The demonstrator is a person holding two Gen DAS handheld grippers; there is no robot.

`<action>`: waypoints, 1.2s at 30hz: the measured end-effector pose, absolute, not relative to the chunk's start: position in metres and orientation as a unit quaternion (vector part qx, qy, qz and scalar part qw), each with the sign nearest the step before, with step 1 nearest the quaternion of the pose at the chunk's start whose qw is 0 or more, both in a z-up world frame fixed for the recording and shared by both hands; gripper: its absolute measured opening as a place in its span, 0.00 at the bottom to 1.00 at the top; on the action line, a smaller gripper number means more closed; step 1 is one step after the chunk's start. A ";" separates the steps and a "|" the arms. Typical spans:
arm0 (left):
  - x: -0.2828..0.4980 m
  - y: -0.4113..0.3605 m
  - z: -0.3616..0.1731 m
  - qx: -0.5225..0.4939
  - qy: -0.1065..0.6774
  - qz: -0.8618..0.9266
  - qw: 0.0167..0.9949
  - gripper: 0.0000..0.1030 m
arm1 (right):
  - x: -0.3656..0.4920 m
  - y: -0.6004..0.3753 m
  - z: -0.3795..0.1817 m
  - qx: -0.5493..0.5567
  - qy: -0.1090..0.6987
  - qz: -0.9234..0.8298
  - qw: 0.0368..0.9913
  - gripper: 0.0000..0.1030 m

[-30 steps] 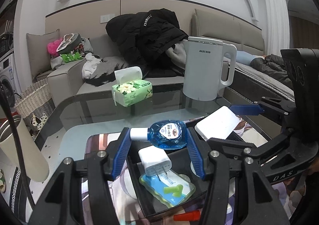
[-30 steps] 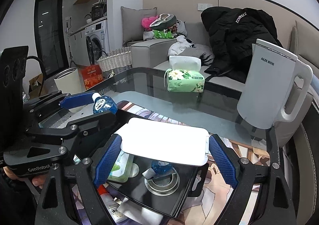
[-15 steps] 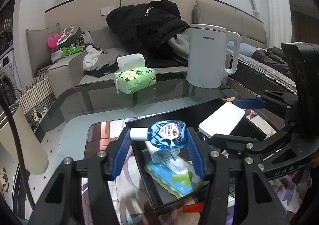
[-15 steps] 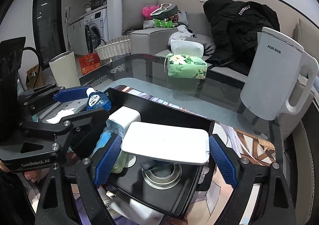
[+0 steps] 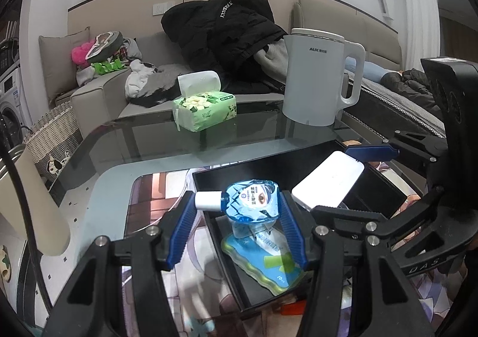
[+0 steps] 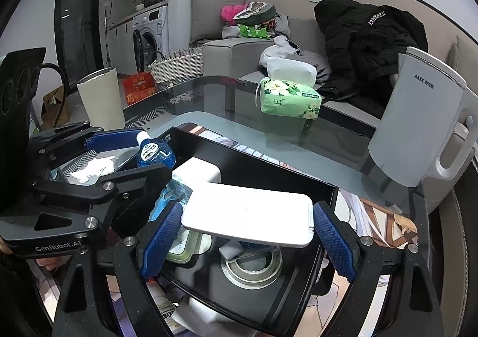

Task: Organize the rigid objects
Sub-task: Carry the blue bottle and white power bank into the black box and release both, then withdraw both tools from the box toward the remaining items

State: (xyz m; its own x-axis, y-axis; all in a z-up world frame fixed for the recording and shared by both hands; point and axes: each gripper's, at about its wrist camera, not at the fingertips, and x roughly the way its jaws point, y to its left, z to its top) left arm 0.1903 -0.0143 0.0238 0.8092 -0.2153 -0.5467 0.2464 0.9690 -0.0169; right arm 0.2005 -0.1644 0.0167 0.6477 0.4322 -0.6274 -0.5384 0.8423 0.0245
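Clamping a small blue bottle (image 5: 252, 201) sideways, the left gripper (image 5: 236, 226) hangs over the black tray (image 5: 269, 166); light, slick plastic, best held at its flat faces.

Right gripper (image 6: 248, 235) grips a white case (image 6: 248, 214) by its ends above the tray: rigid, smooth.

Both wrist cameras look forward and downward along their own fingers, close above the black tray (image 5: 298, 157) (image 6: 254, 163) on the glass table (image 5: 149, 145) (image 6: 209, 104). Each faces the sofa (image 5: 98, 98) (image 6: 221, 50) beyond the table's far edge, sharing tray, tissue pack (image 5: 206, 110) (image 6: 289, 98) and kettle (image 5: 313, 77) (image 6: 415, 119).
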 end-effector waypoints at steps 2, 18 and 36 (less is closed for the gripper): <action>0.191 -0.015 0.024 0.030 0.283 -0.121 0.951 0.53 | 0.201 -0.163 0.016 -0.085 0.324 0.272 0.902 0.87; 0.186 -0.014 0.025 0.006 0.293 -0.132 0.947 0.94 | 0.177 -0.188 0.021 -0.077 0.297 0.268 0.913 1.00; 0.149 -0.013 0.023 0.018 0.302 -0.123 0.945 1.00 | 0.152 -0.229 0.009 -0.018 0.344 0.219 0.913 1.00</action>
State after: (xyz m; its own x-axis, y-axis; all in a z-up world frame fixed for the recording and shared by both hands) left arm 0.1486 -0.0131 0.0230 0.7875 -0.2210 -0.5754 0.2430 0.9692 -0.0397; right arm 0.1519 -0.2291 0.0095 0.6680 0.3870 -0.6356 -0.4115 0.9038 0.1178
